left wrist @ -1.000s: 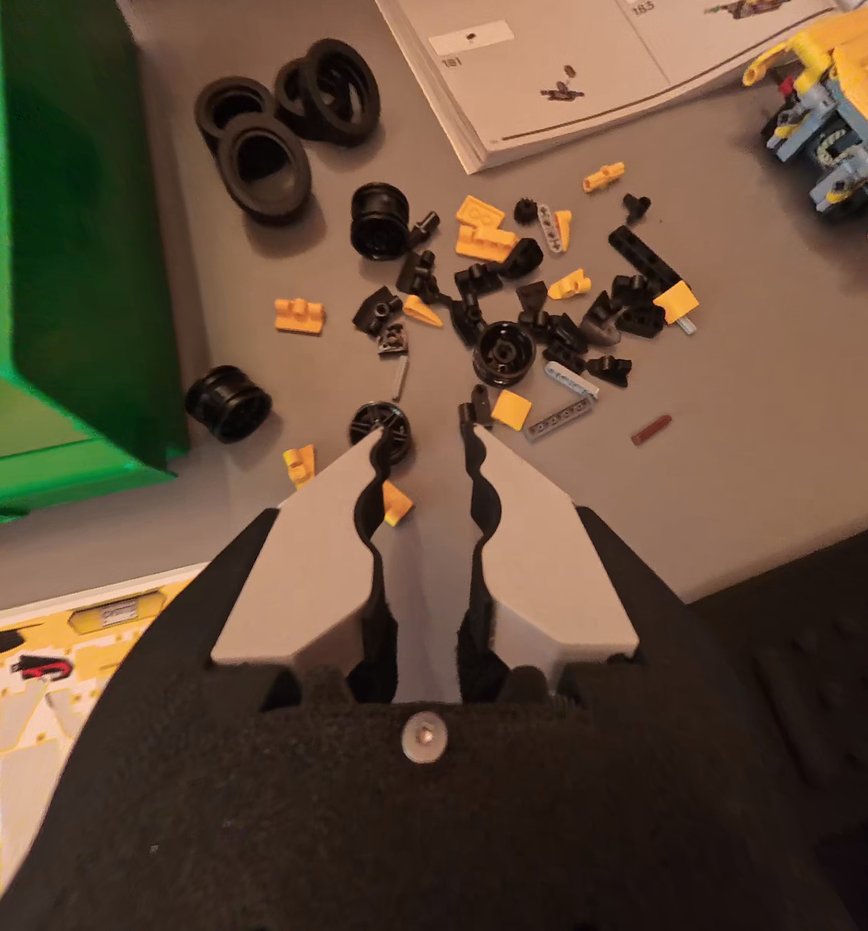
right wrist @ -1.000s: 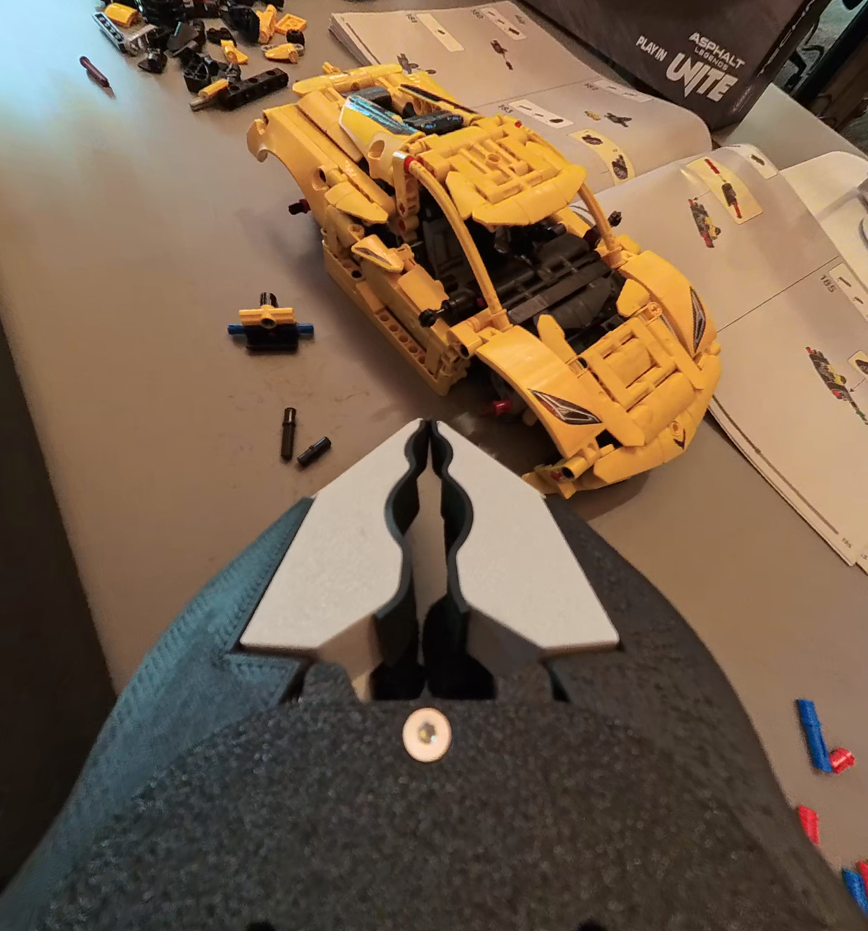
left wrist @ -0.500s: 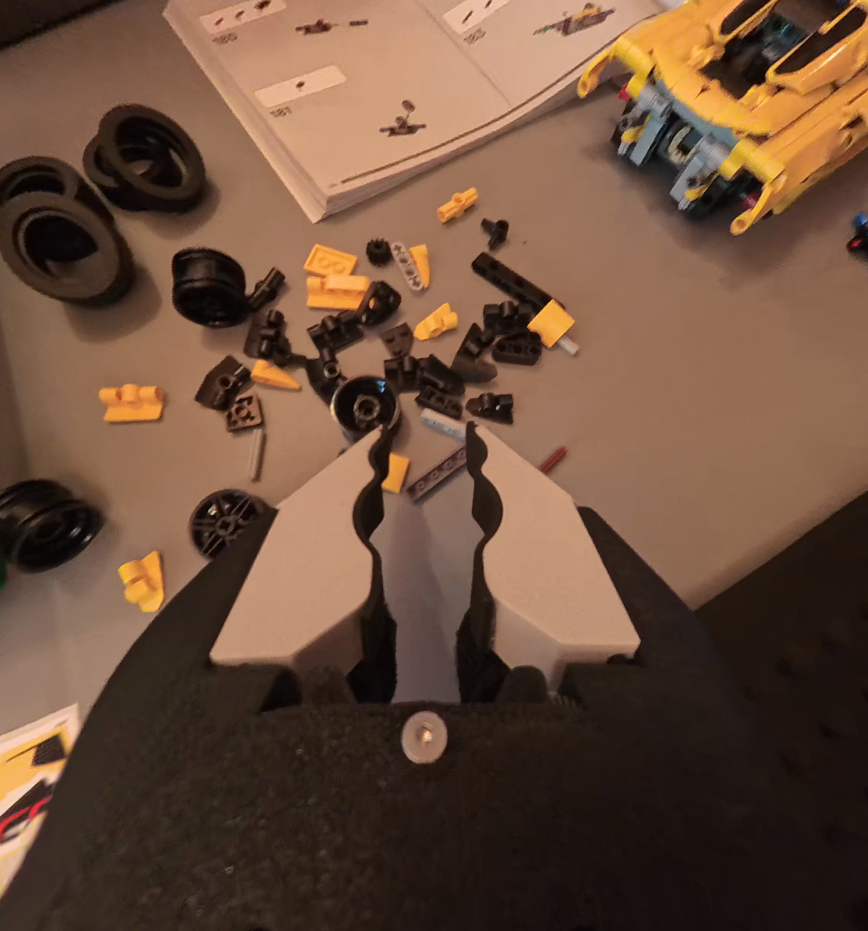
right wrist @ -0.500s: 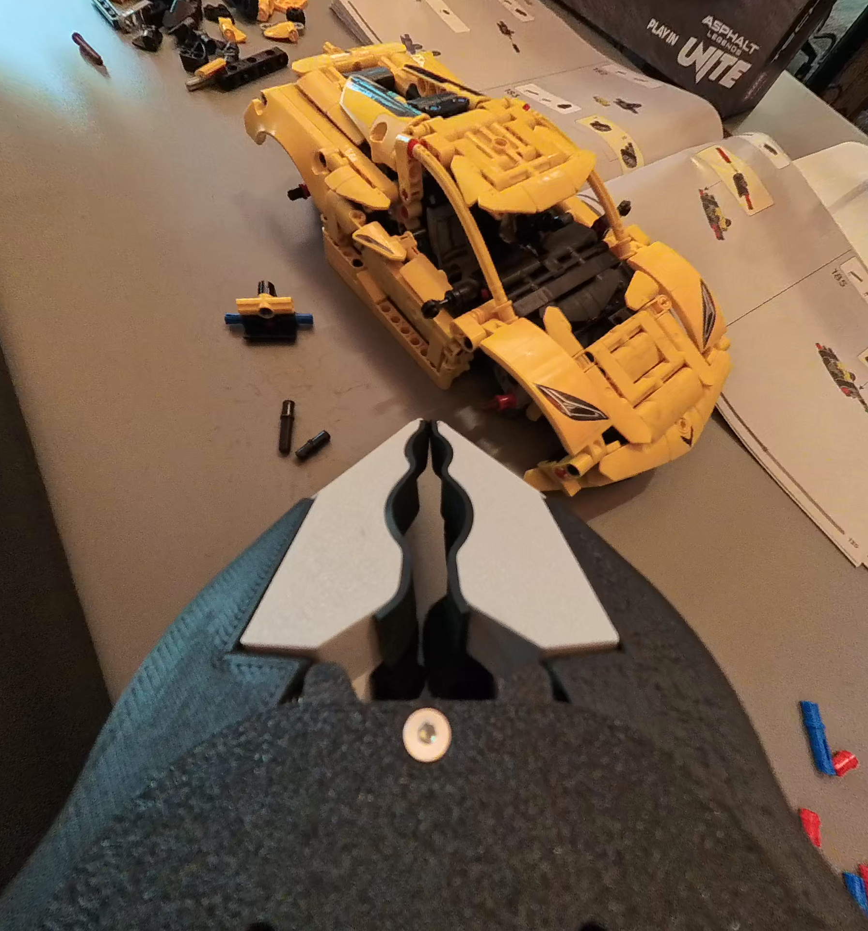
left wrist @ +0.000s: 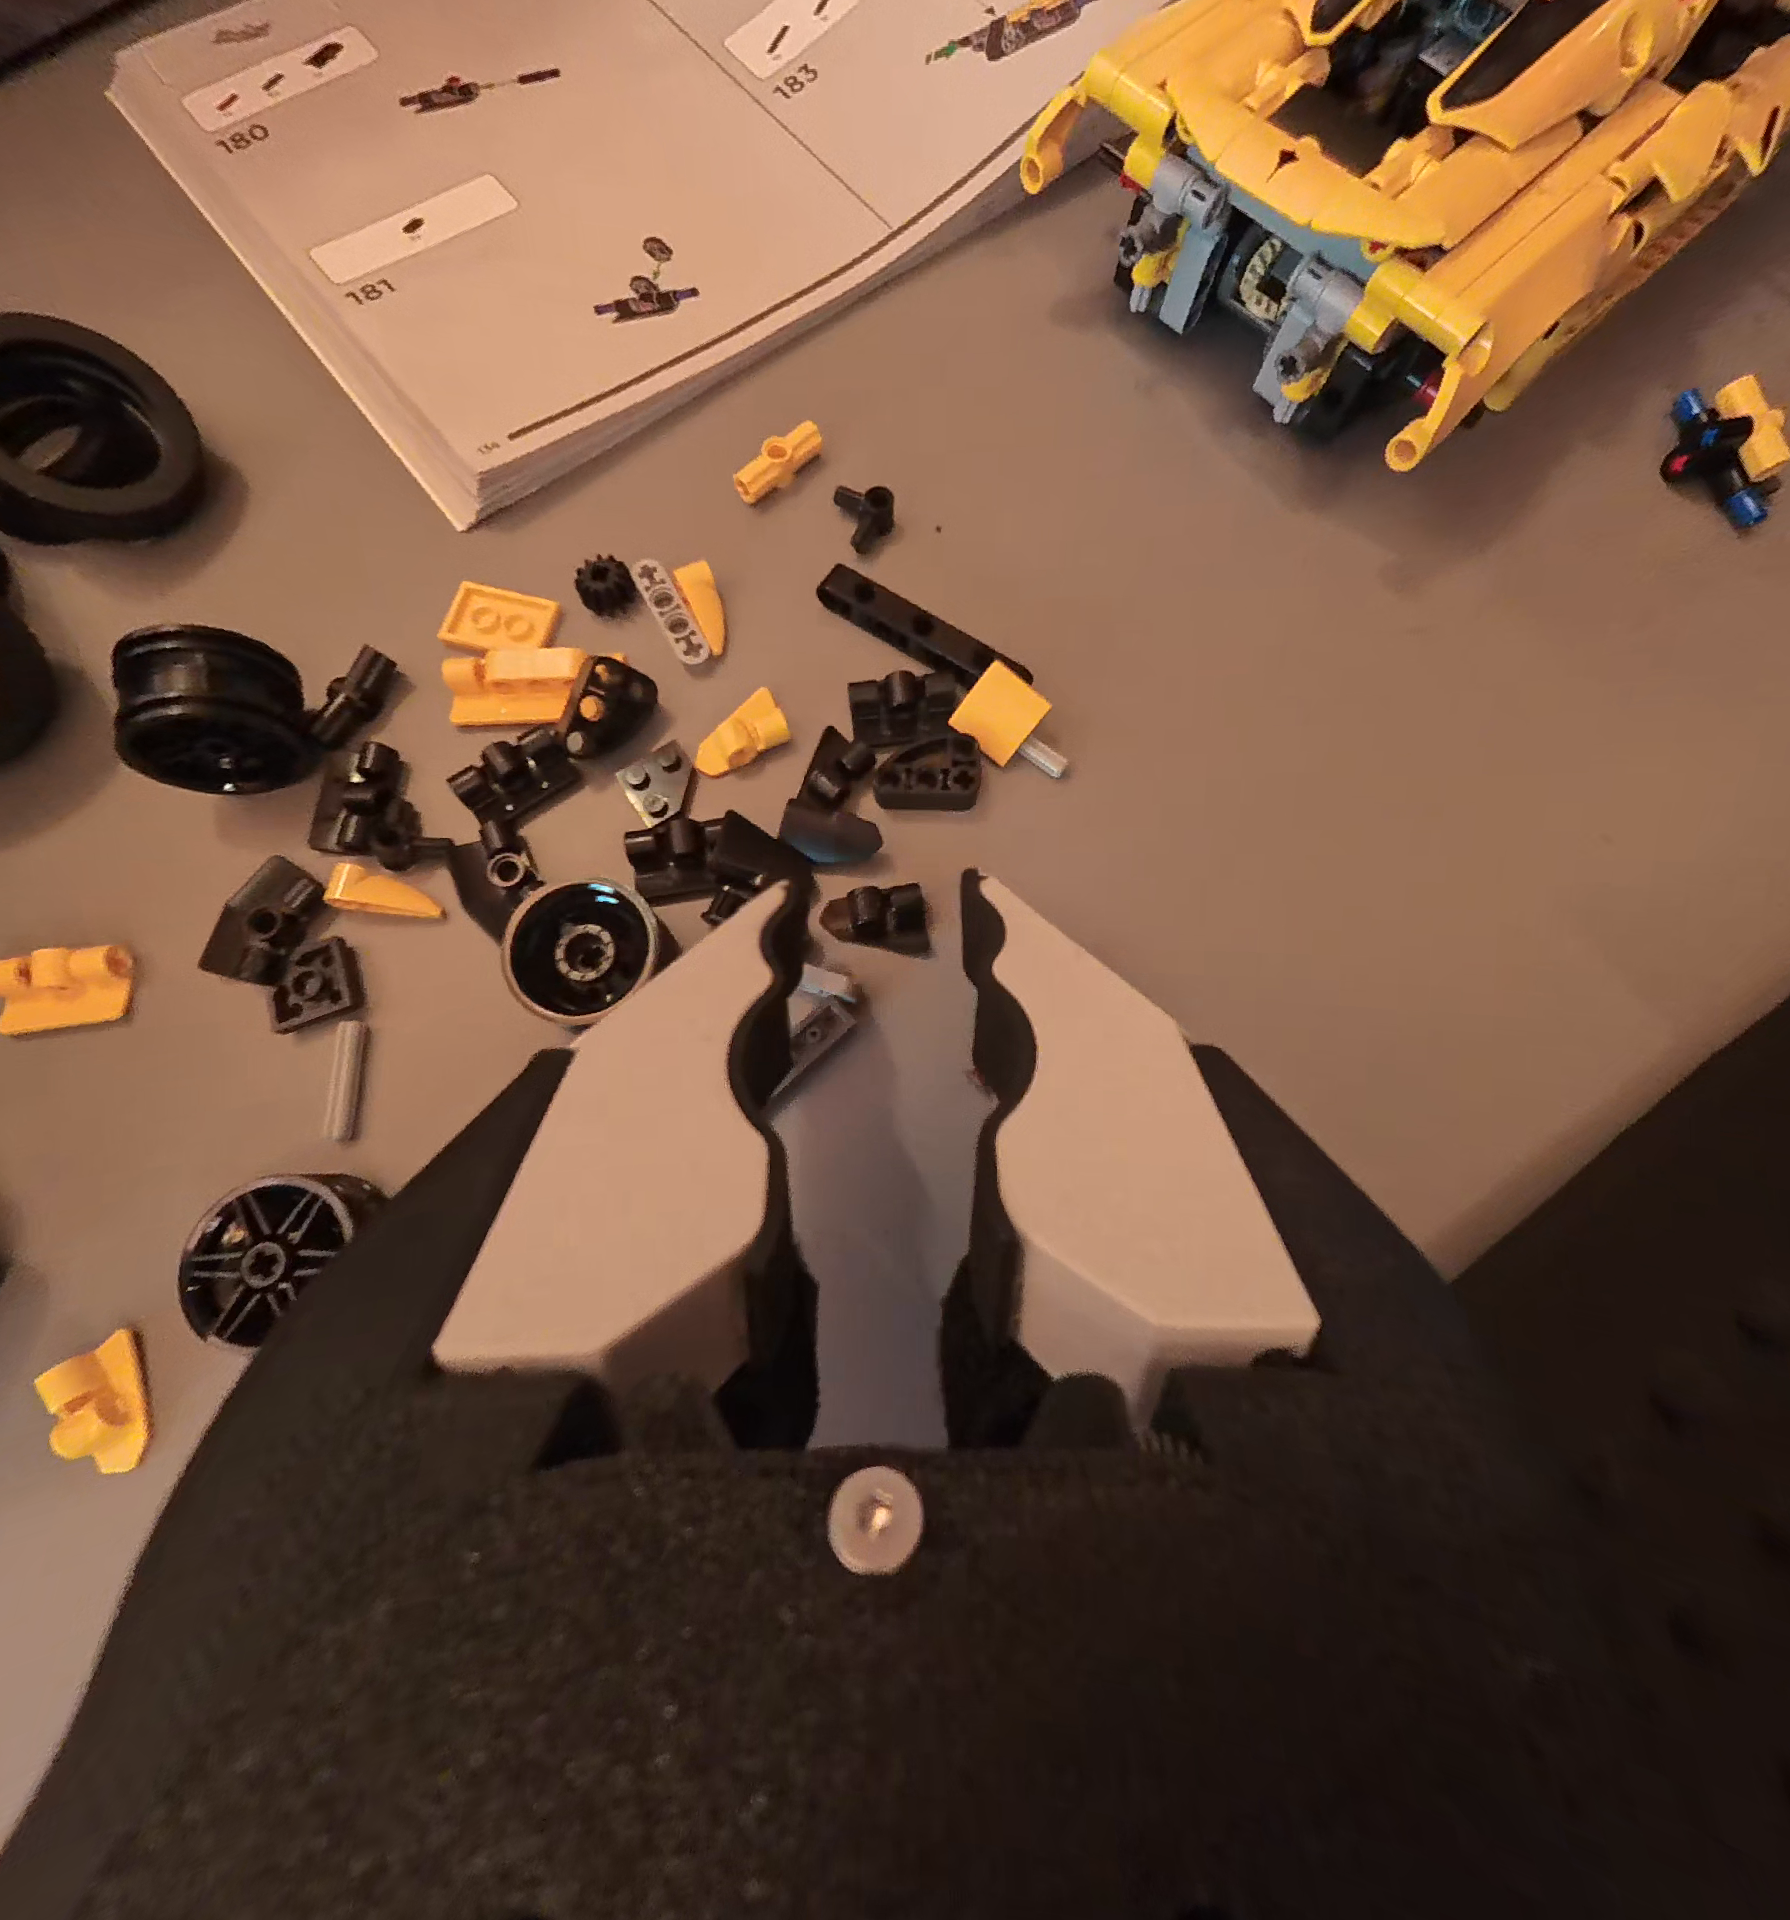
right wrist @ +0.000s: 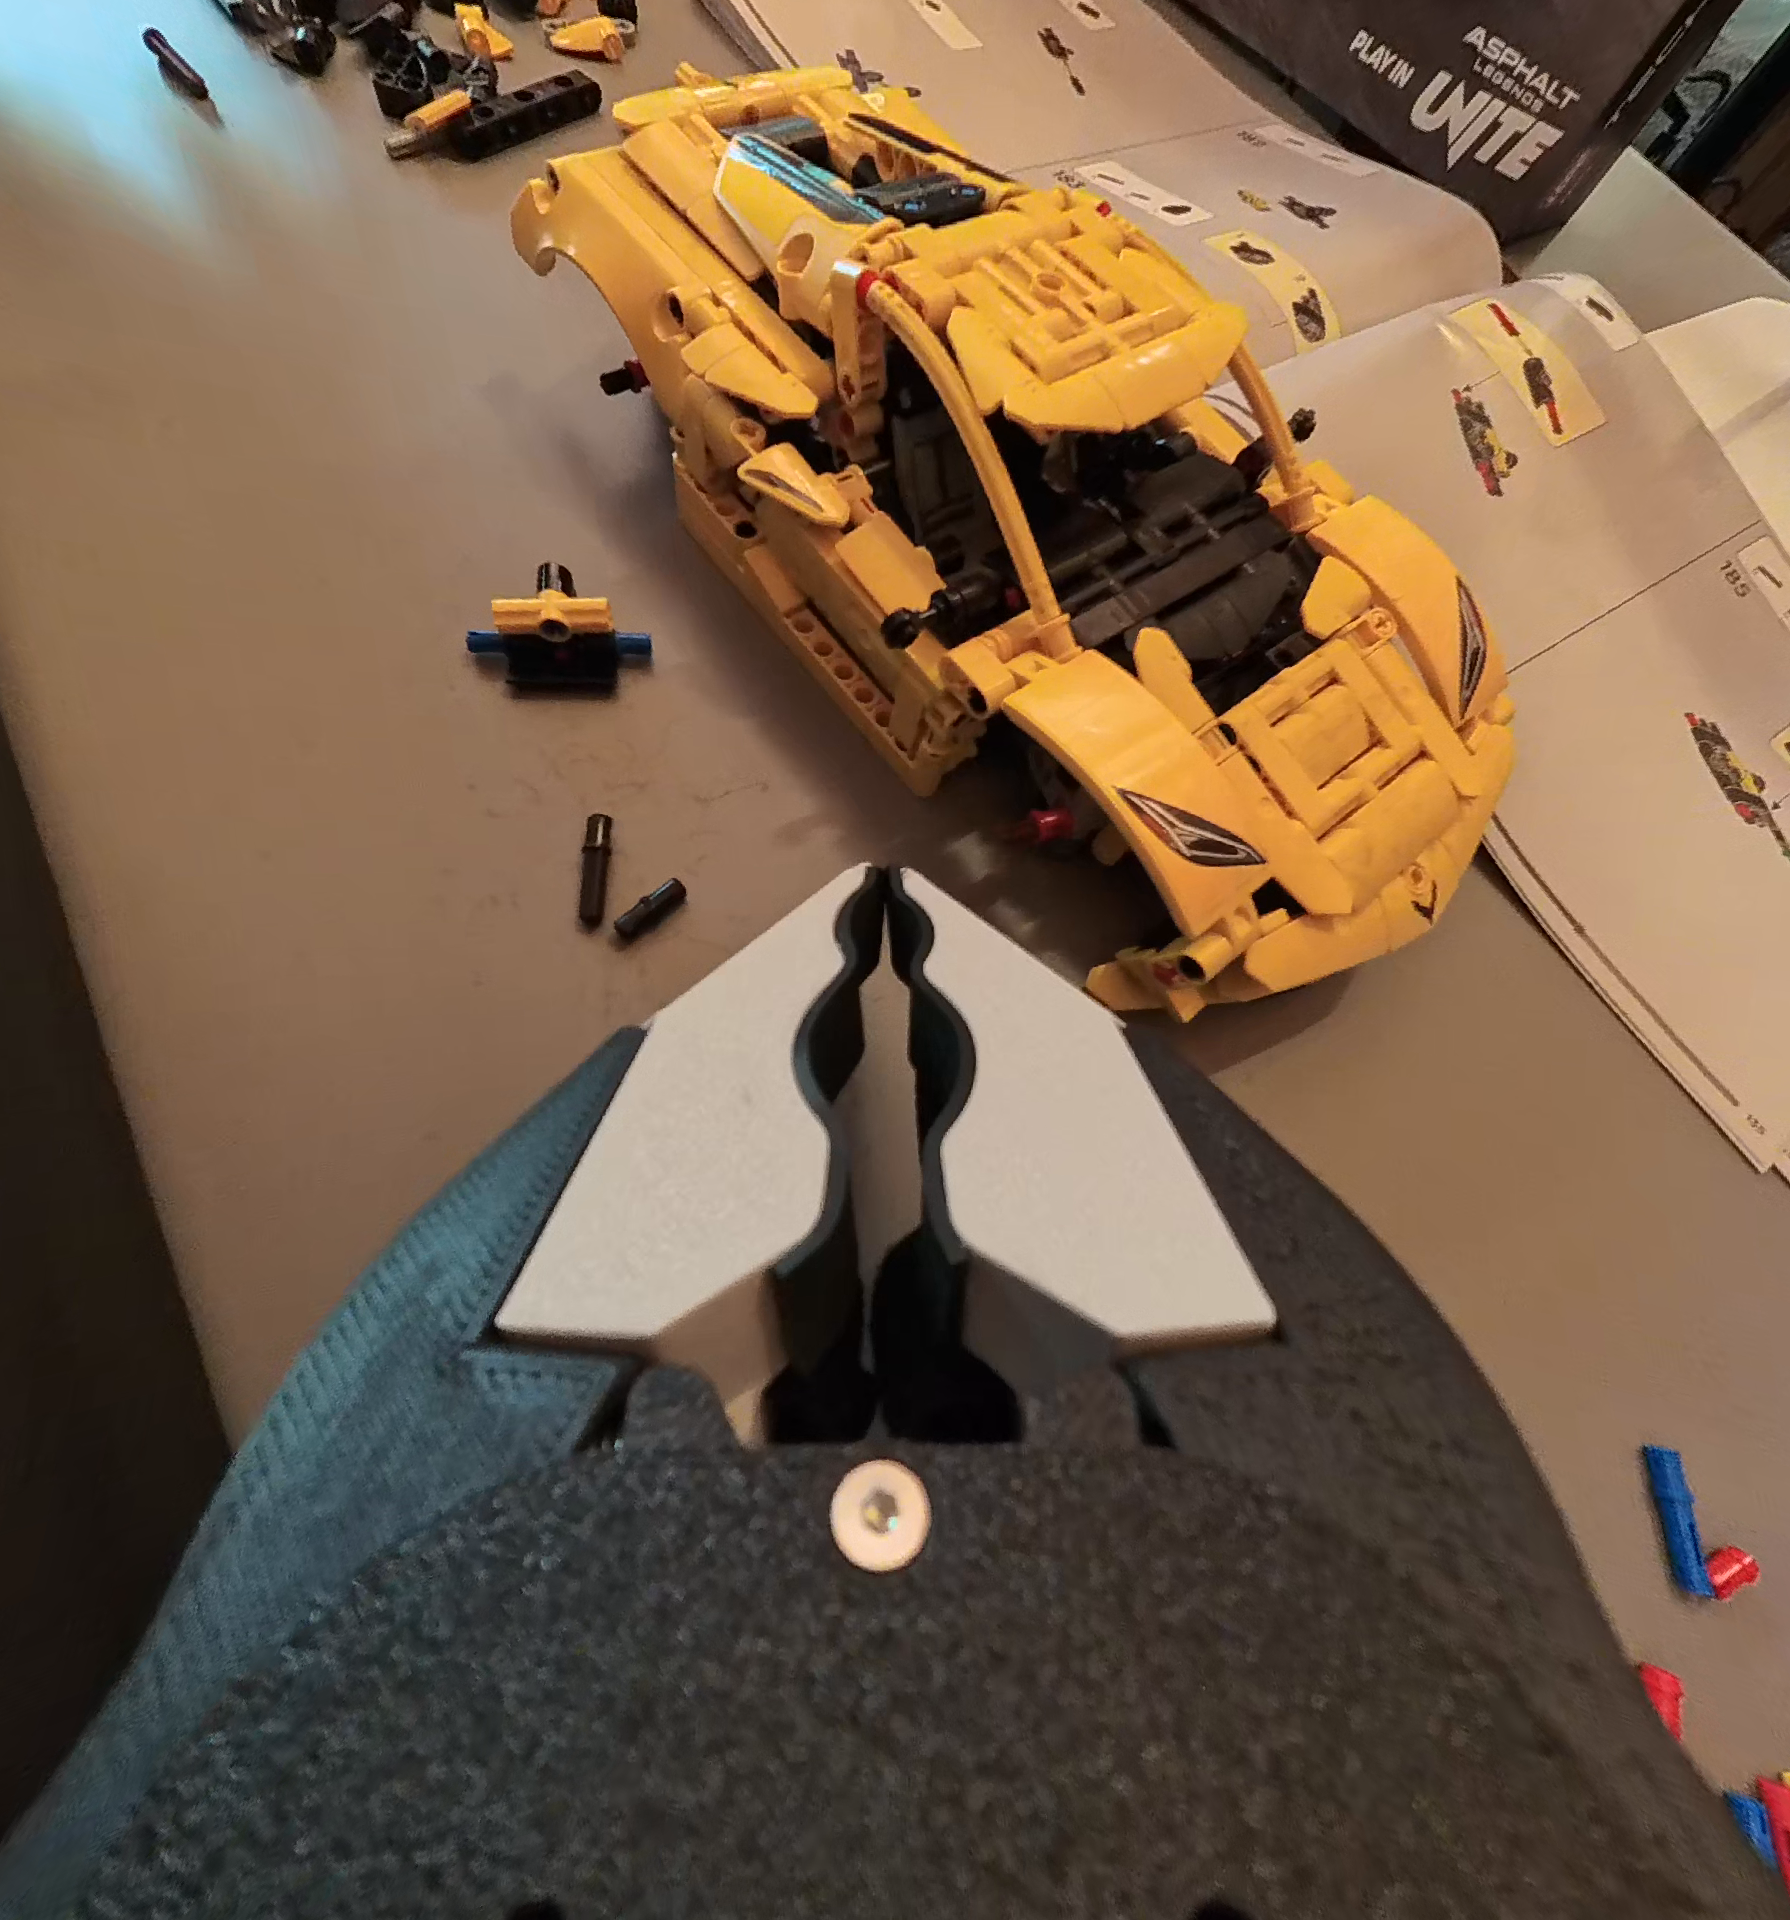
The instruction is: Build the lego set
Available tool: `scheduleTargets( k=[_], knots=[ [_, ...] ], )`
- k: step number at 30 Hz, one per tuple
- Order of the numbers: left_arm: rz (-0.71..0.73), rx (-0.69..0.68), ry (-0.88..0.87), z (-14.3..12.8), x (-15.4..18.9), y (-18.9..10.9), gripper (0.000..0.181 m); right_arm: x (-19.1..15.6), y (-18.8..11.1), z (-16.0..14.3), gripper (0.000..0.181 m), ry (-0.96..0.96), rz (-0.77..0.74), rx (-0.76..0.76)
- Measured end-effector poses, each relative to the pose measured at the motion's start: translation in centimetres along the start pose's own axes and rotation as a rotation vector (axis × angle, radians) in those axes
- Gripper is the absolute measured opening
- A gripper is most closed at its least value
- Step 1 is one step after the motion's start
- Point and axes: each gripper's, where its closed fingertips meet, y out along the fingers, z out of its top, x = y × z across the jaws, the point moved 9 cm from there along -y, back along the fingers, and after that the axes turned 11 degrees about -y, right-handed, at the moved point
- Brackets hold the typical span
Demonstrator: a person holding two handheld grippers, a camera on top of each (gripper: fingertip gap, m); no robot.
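A part-built yellow lego car [right wrist: 1016,540], wheels not yet fitted, sits on the grey table [right wrist: 247,520] against an open instruction booklet [left wrist: 517,239]. The left gripper [left wrist: 875,894], fingers spread and empty, hovers over a scatter of loose black and yellow pieces [left wrist: 662,748], its tips flanking a small black connector [left wrist: 880,914]; part selection appears to be the step in hand, and the next move calls for lowering squarely and closing on one piece without nudging its neighbours. The right gripper [right wrist: 883,883] waits near the car's nose, fingers pressed together, holding nothing. A grey piece [left wrist: 818,1023] between the left fingers is half hidden; black tyres [left wrist: 60,426] run off the frame's edge.
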Motion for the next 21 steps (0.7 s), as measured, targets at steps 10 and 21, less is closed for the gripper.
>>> scheduleTargets(
  k=[10, 21],
  knots=[
    [-0.006, -0.001, 0.032, 0.7, 2.0, 2.4, 0.029, -0.2, 0.1, 0.0, 0.000, -0.007, 0.007, -0.007],
    [0.027, 0.014, -0.021, 1.2, 1.8, 3.4, 0.028, -0.2, 0.2, -0.1, 0.000, -0.013, 0.006, -0.011]
  ],
)
